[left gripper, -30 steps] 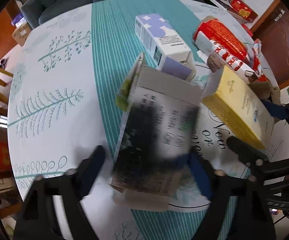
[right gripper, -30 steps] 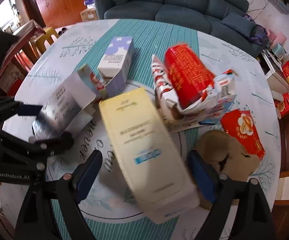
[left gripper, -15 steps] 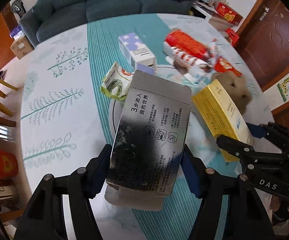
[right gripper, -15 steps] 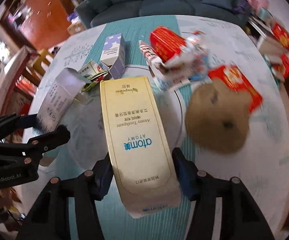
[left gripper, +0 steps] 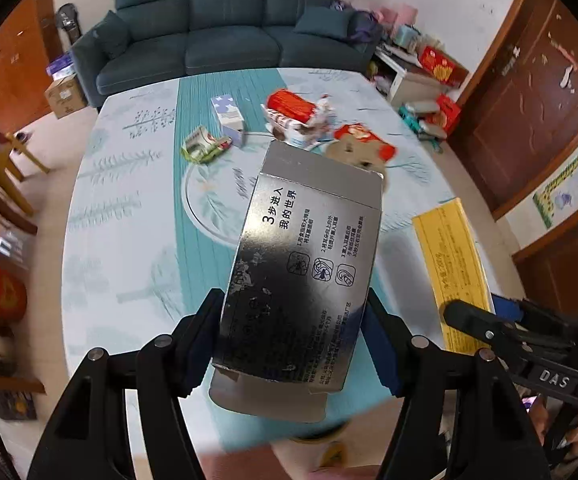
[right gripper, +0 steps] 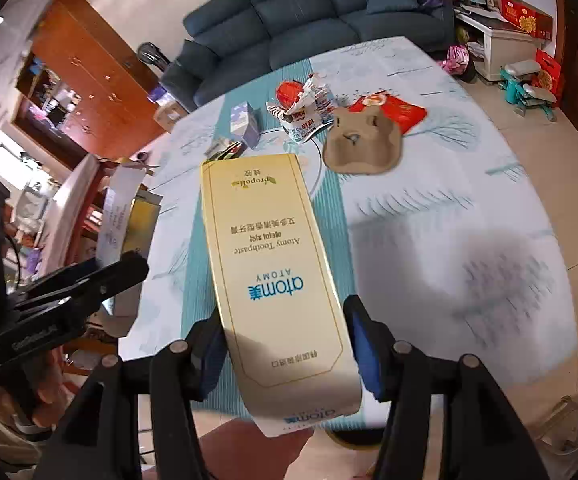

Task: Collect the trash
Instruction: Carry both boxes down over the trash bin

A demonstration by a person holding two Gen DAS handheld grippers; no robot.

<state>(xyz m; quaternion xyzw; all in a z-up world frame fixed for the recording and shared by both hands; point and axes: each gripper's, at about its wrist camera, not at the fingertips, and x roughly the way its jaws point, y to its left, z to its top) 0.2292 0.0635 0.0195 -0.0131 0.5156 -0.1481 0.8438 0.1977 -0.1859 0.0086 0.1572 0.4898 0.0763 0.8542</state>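
Both boxes have come up off the worktop (left gripper: 129, 240) since a second ago, and the litter now sits far off in the upper middle of each view. My left claw (left gripper: 295, 328) grips the silver box (left gripper: 309, 264) by its sides, low in the frame's centre. My right claw (right gripper: 285, 344), which had just been closing, clamps the yellow toothpaste box (right gripper: 273, 272) between its blue pads. Behind them on the worktop lie the red wrappers (left gripper: 293, 108), a brown mask-like cutout (right gripper: 363, 144) and a small purple carton (left gripper: 229, 116).
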